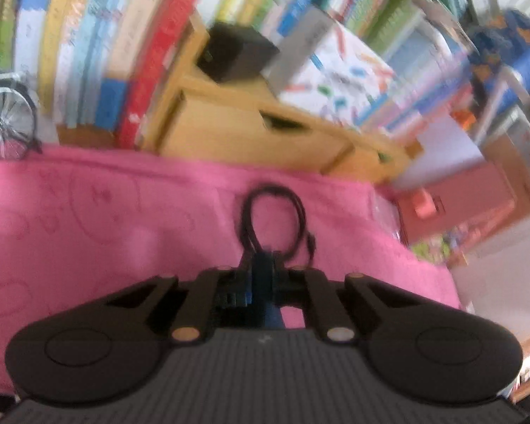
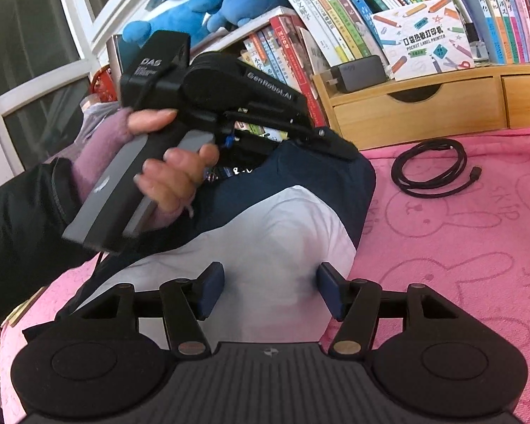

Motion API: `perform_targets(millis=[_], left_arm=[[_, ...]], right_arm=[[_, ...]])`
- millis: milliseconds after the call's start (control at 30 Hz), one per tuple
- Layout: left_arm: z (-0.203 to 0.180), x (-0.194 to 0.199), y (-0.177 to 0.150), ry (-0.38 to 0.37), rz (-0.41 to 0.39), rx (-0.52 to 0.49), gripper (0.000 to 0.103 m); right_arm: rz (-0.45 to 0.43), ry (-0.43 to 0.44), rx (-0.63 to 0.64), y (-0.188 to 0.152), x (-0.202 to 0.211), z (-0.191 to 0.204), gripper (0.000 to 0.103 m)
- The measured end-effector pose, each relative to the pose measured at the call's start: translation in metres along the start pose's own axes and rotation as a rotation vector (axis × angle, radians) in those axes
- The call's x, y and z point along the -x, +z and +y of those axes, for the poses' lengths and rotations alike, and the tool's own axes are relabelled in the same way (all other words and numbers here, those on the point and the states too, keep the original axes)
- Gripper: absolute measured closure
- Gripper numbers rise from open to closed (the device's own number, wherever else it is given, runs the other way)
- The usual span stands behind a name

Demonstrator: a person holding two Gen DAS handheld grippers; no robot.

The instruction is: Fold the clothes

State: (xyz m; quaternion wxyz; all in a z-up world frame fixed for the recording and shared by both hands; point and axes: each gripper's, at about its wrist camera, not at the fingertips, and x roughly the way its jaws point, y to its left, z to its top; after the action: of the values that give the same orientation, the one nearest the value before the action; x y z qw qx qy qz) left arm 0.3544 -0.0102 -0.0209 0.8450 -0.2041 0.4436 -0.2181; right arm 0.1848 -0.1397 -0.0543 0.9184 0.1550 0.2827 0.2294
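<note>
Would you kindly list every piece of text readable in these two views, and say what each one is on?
"GenRobot.AI": left tongs' body.
"DAS": black block on its rear end.
"POCKET LABEL PRINTER", under larger Chinese characters: white box on the wooden drawers.
"SKIP": pink bunny-print cloth.
Book spines: Chinese titles, too small to read.
Left wrist view: all blurred, unreadable.

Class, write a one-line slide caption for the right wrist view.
Open right hand-held gripper hovers over navy-and-white garment on pink bunny-print towel; left hand-held gripper pinches its navy edge.
</note>
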Motion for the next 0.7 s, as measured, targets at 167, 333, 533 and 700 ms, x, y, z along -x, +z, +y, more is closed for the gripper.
perform_targets(millis=[167, 333, 533, 700], left_arm=[[-0.034, 0.022, -0.003, 0.172, -0.127, -0.179, 0.094], [-0.108, 0.051, -0.058, 0.309, -0.175, -0.633, 0.088], [-0.153, 0.043, -0.133, 0.355, -0.051, -1.067, 0.080], [-0.168, -0.008, -0.166, 0.419, 0.140, -1.298, 0.081]], right_arm=[[-0.011, 0.027, -0.031, 0.002, 0.002, -0.005, 0.038], [-0.076, 0.069, -0.092, 0.012, 0.022, -0.025, 0.034], [-0.277, -0.151, -0.451, 0.018, 0.067, -0.104, 0.029], [-0.319, -0.222, -0.553, 0.014, 0.073, -0.124, 0.028]])
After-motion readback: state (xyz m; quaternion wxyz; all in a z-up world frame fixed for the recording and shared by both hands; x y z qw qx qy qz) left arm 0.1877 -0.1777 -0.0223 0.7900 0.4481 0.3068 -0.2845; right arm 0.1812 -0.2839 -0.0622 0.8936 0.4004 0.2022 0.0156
